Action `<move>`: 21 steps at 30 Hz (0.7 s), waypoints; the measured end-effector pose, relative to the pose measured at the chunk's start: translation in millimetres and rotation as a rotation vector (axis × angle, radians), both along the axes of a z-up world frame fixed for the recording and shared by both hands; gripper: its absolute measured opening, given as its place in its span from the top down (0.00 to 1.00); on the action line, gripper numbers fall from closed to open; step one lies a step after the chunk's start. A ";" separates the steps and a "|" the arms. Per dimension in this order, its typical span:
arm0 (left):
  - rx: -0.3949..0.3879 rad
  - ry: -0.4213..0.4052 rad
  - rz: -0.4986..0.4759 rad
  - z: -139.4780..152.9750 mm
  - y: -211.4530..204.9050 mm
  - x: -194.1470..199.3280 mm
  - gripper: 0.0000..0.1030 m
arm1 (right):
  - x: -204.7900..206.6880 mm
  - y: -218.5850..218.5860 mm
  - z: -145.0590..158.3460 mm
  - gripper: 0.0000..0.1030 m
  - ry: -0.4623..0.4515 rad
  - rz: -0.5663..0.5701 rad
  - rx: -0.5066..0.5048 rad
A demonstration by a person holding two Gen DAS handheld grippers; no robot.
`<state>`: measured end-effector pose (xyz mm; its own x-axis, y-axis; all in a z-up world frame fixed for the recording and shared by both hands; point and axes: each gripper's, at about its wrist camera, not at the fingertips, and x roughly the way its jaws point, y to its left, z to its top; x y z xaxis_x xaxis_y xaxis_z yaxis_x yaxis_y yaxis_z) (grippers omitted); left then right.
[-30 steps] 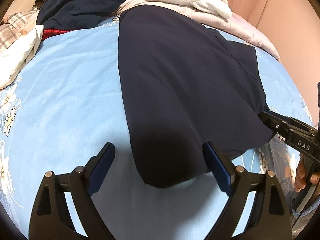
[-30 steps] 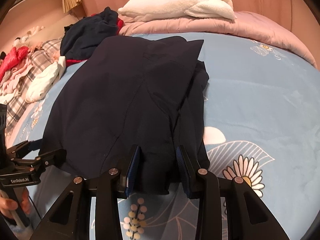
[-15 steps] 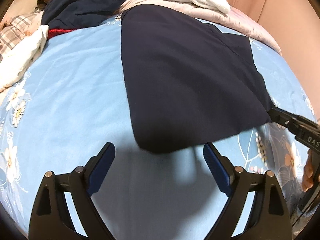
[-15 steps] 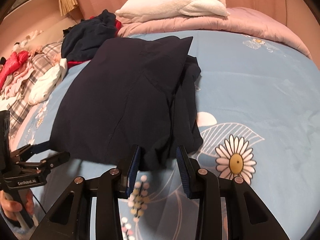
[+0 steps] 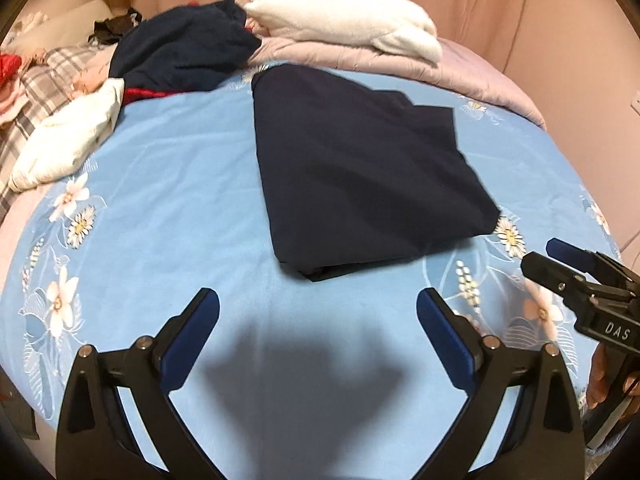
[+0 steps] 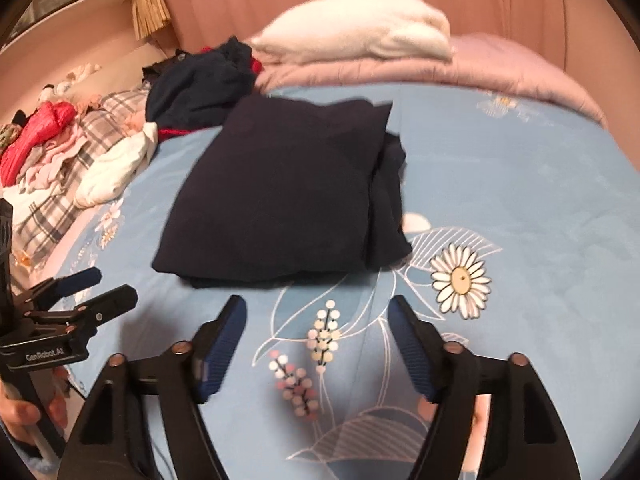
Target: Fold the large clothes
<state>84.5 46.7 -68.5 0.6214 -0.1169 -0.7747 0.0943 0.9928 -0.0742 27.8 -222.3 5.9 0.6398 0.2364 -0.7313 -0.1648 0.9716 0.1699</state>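
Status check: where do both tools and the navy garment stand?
Left tool and right tool both opening, nothing between them. Navy garment folded flat on blue floral sheet, clear of both. Loose clothes pile off to the side, not blocking.

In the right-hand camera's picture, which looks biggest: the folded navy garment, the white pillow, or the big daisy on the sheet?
1. Navy garment
2. White pillow, though it lies farther off, so it may really be bigger
3. Daisy

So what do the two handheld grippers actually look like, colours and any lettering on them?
The left gripper and right gripper match: black angular frames with silver pivot screws and two fingers faced with ribbed dark blue pads. White lettering shows on each body, "GenRobot.AI" on the left one and "DAS" on the right one.
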 end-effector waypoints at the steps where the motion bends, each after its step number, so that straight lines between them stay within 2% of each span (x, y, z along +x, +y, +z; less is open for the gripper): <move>1: 0.004 -0.009 -0.002 4.9 -1.9 -4.6 0.03 | -5.1 2.3 5.5 0.22 -0.013 0.006 -0.010; 7: -0.005 -0.039 0.027 31.4 3.8 -24.9 0.00 | -23.0 9.0 24.2 0.06 -0.036 0.024 -0.017; 9: 0.016 -0.043 0.055 39.8 4.1 -32.2 0.00 | -28.7 10.6 30.4 0.01 -0.063 0.016 -0.021; 15: 0.013 -0.052 0.048 56.3 2.8 -47.4 0.00 | -42.4 15.2 48.9 0.01 -0.126 -0.030 -0.044; 19: 0.074 -0.044 0.070 66.0 -2.1 -52.5 0.00 | -47.6 17.2 56.6 0.01 -0.151 -0.057 -0.046; 21: 0.072 -0.062 0.070 70.2 -2.7 -56.2 0.00 | -49.6 18.8 58.7 0.01 -0.153 -0.054 -0.040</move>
